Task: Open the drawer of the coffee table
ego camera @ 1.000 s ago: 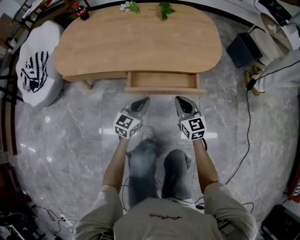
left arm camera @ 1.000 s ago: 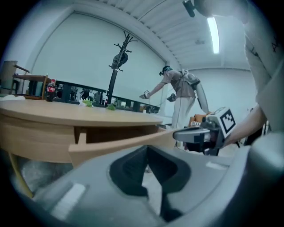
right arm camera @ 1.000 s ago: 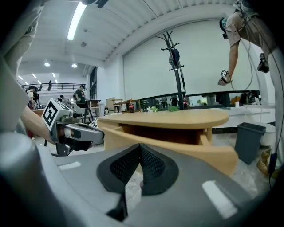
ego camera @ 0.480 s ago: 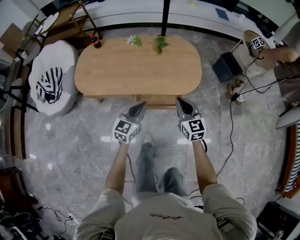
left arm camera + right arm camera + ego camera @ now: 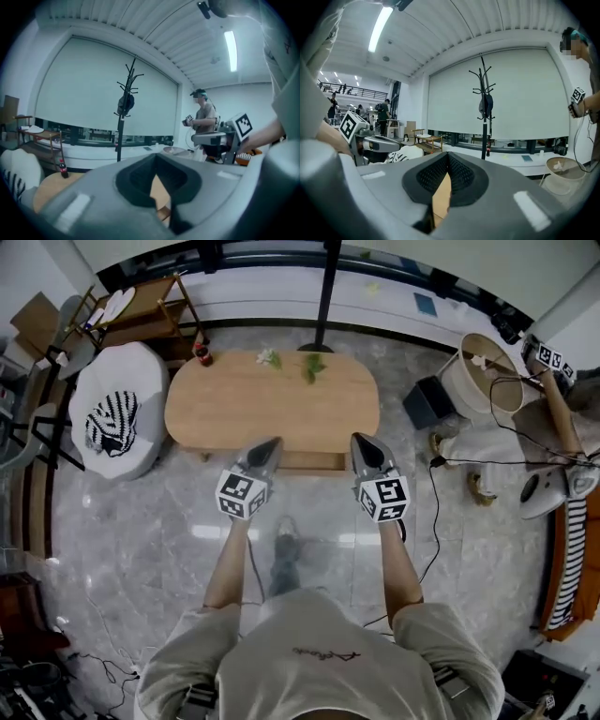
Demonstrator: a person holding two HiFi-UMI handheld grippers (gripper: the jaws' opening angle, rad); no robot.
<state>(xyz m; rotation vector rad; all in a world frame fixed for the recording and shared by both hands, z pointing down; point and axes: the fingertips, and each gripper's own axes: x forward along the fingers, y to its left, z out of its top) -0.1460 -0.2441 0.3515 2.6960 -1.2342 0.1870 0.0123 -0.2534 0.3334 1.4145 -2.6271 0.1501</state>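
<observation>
The left hand-held gripper [image 5: 270,446] and right hand-held gripper [image 5: 362,442] hang side by side, both closed and empty, on the near side of the oval wooden coffee table [image 5: 272,404].

From the head view, the drawer [image 5: 311,462] shows as a narrow wooden strip jutting from the table's near edge, between the two grippers; neither holds it. A cola bottle [image 5: 200,354], a flower sprig [image 5: 270,358] and green leaves [image 5: 312,365] sit along the table's far edge. A white pouf [image 5: 122,381] bearing a striped cloth [image 5: 111,423] stands to the table's left on the grey marble floor [image 5: 141,521].
</observation>
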